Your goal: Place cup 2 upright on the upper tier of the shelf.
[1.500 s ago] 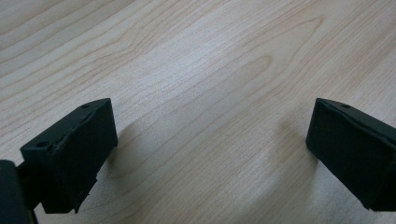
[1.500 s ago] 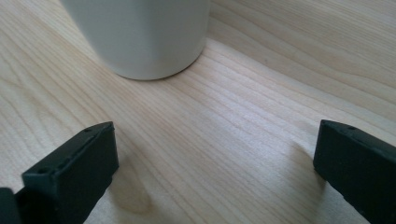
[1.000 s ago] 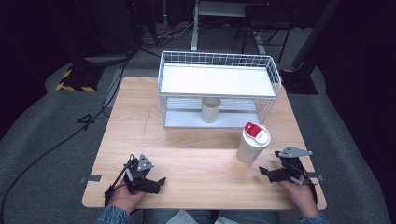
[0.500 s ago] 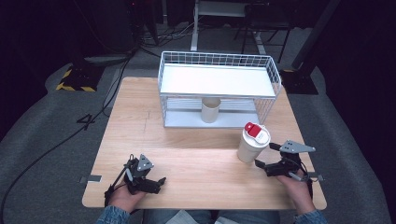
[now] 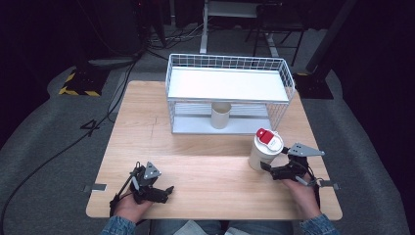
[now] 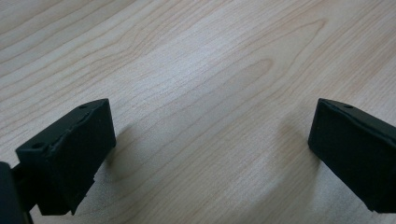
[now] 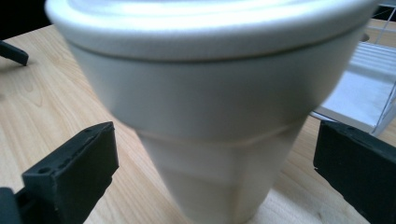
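A white foam cup (image 5: 263, 149) with a white lid and a red label on top stands on the wooden table (image 5: 205, 156) at the right. My right gripper (image 5: 272, 170) is open right beside it, its jaws spread wider than the cup (image 7: 205, 121) and not touching it. Near the front left edge my left gripper (image 5: 165, 192) rests low over bare wood, open, with nothing between its black fingers (image 6: 70, 154). A second, plain cup (image 5: 220, 115) stands on the lower level of the white wire shelf (image 5: 230, 85).
The wire shelf takes up the table's back middle, with a white board as its upper level. Cables run over the grey floor at the left. A corner of the shelf (image 7: 364, 88) shows behind the cup in the right gripper view.
My right gripper has moved forward and left, up to the lidded cup. The left gripper has stayed where it was.
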Demonstrator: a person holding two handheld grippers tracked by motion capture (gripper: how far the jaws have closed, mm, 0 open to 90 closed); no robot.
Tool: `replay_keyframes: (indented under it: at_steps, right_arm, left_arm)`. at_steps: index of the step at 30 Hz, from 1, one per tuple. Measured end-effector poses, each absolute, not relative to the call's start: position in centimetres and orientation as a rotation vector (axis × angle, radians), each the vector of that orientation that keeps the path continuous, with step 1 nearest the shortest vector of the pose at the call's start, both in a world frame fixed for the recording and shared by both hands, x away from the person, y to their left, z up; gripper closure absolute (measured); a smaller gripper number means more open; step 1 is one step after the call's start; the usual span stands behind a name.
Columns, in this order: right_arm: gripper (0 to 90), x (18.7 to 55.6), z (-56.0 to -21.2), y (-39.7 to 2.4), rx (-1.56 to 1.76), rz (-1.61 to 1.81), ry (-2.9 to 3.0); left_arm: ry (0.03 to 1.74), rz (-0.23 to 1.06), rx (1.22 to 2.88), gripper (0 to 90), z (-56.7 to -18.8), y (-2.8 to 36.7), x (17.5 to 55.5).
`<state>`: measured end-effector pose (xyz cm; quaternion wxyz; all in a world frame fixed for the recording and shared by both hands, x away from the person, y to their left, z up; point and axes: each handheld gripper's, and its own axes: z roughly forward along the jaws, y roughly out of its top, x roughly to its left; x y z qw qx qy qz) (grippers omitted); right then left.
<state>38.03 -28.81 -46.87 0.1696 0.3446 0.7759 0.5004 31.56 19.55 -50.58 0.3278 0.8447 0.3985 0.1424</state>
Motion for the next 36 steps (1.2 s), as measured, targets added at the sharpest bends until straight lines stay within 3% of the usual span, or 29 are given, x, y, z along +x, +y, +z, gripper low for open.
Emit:
replay_keyframes:
  at_steps: [27, 36]
  right_arm:
    - [0.6, 39.3, -47.3, -26.5, 1.057, 1.453, 2.106]
    - [6.9, 39.2, -47.5, -26.1, 1.036, 1.429, 2.087]
  left_arm:
    - [1.046, 0.371, 2.210, 1.3, -50.6, 19.5, 31.5]
    - [1.048, 0.368, 2.207, 1.3, -50.6, 19.5, 31.5]
